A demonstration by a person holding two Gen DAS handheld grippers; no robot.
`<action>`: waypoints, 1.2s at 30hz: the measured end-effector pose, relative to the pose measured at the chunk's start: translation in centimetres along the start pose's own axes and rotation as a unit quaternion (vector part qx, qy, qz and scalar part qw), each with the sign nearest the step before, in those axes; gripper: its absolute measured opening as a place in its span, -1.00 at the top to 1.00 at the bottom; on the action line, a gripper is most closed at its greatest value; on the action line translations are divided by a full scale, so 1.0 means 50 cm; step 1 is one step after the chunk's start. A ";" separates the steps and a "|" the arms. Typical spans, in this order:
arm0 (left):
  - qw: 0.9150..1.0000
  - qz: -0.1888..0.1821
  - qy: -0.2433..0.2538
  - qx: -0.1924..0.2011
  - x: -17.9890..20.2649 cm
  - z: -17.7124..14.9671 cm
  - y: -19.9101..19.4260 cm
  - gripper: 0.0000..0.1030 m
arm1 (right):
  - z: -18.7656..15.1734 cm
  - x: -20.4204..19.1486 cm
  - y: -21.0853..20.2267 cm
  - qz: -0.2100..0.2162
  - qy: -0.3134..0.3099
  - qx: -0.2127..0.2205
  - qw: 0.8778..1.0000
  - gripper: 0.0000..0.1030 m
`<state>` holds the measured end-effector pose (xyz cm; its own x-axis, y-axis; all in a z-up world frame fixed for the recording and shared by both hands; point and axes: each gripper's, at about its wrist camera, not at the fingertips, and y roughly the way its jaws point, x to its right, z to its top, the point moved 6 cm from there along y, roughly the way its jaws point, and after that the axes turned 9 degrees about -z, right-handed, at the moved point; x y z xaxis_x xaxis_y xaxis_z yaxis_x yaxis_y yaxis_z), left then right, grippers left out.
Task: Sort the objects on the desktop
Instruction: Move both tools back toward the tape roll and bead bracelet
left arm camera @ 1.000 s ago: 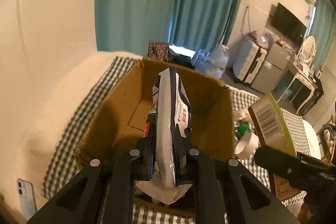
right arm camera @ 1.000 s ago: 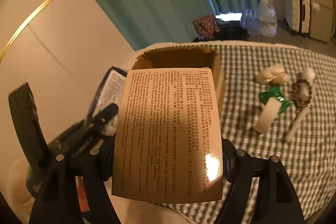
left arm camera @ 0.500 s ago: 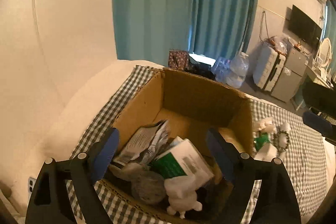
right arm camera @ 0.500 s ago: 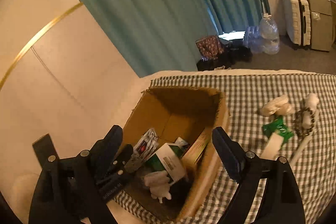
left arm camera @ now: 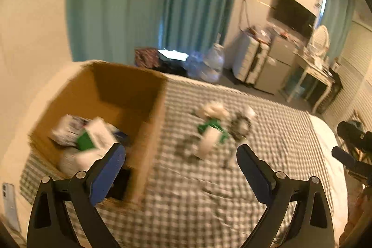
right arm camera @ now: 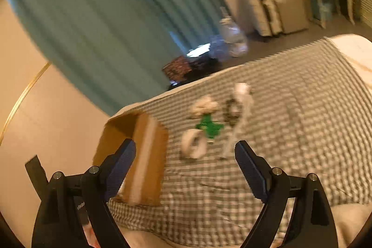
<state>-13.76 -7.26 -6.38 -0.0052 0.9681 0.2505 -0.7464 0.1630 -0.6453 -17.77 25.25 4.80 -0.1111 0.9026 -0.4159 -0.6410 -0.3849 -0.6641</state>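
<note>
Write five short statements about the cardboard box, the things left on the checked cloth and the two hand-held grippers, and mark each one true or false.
1. The left hand-held gripper is open and holds nothing. True.
2. The right hand-held gripper grips a paper sheet. False: it is open and empty.
3. The cardboard box has items inside. True.
4. The white tape roll lies in the box. False: it lies on the checked cloth.
5. The green packet lies on the cloth beside the roll. True.
</note>
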 end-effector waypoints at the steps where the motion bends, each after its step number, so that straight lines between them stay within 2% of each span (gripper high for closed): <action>1: 1.000 -0.001 0.006 -0.005 0.028 -0.013 0.013 -0.92 | 0.002 0.022 -0.007 -0.009 0.003 0.010 1.000 -0.70; 7: 0.997 0.023 0.064 -0.020 0.104 -0.057 0.075 -0.92 | -0.005 0.115 0.016 -0.042 0.022 0.004 0.999 -0.70; 13: 0.994 0.036 0.093 -0.042 0.109 -0.085 0.151 -0.92 | -0.041 0.165 0.097 -0.082 0.031 0.006 0.996 -0.70; 20: 0.993 0.050 0.091 -0.052 0.083 -0.104 0.261 -0.92 | -0.071 0.159 0.203 -0.088 -0.004 -0.030 0.996 -0.67; 25: 0.995 0.047 0.078 -0.028 0.057 -0.106 0.316 -0.92 | -0.069 0.149 0.279 -0.085 -0.018 -0.048 0.995 -0.67; 28: 0.995 0.053 0.085 -0.013 0.040 -0.106 0.343 -0.92 | -0.073 0.141 0.333 -0.081 -0.025 -0.071 0.994 -0.39; 31: 0.994 0.061 0.088 -0.003 0.022 -0.091 0.372 -0.92 | -0.069 0.131 0.386 -0.083 -0.037 -0.083 0.992 -0.36; 36: 0.997 0.040 0.069 0.000 0.016 -0.068 0.407 -0.93 | -0.066 0.104 0.454 -0.085 -0.069 -0.091 0.990 -0.36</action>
<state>-26.71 -2.51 -21.76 0.0277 0.9950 0.0962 -0.7474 0.0845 -0.6589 -30.40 20.56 -14.47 -0.1236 0.9703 -0.2079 -0.5138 -0.2418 -0.8232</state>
